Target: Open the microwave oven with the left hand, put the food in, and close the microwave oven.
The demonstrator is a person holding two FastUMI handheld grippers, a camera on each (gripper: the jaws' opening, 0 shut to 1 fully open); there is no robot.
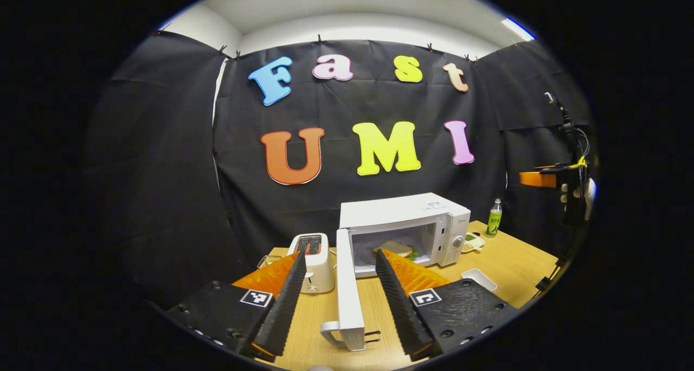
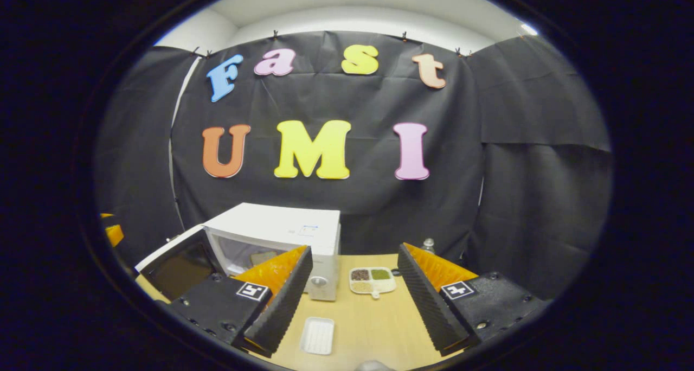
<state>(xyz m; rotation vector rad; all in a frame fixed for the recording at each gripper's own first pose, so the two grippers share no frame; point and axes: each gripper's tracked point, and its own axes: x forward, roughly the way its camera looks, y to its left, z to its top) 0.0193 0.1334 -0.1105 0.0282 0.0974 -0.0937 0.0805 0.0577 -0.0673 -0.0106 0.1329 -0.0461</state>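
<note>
**Ana:** Left claw (image 1: 337, 289) first: its fingers are spread wide and grip nothing. It sits in front of the microwave (image 1: 404, 227), with the swung-out door (image 1: 347, 284) standing edge-on in the gap between the fingers, touching neither as far as I can tell.

**Ben:** So the opening is done?

**Ana:** I'd say so. The door hangs fully out toward the camera, its handle (image 1: 332, 330) nearest us, and the cavity is exposed.

**Ben:** And the food?

**Ana:** A sandwich (image 1: 394, 248) lies inside the microwave, on the cavity floor. That step looks finished too.

**Ben:** What about the other claw?

**Ana:** Right claw (image 2: 355, 300) is also released, fingers apart with nothing between them, off to the microwave's control-panel side. Below it on the surface (image 2: 374, 322) lies an empty white tray (image 2: 317, 336), and beyond that, just beside the microwave, a divided dish (image 2: 372, 281) of small foods.

**Ben:** Anything else around?

**Ana:** A toaster (image 1: 312, 262) on the microwave's door side, and a green bottle (image 1: 494, 218) on the far side of it.

**Ben:** So what's left?

**Ana:** Only the closing, by my reading. The left claw is well placed to push the door back until it latches. It swings wide, so the push should follow its arc.
</note>
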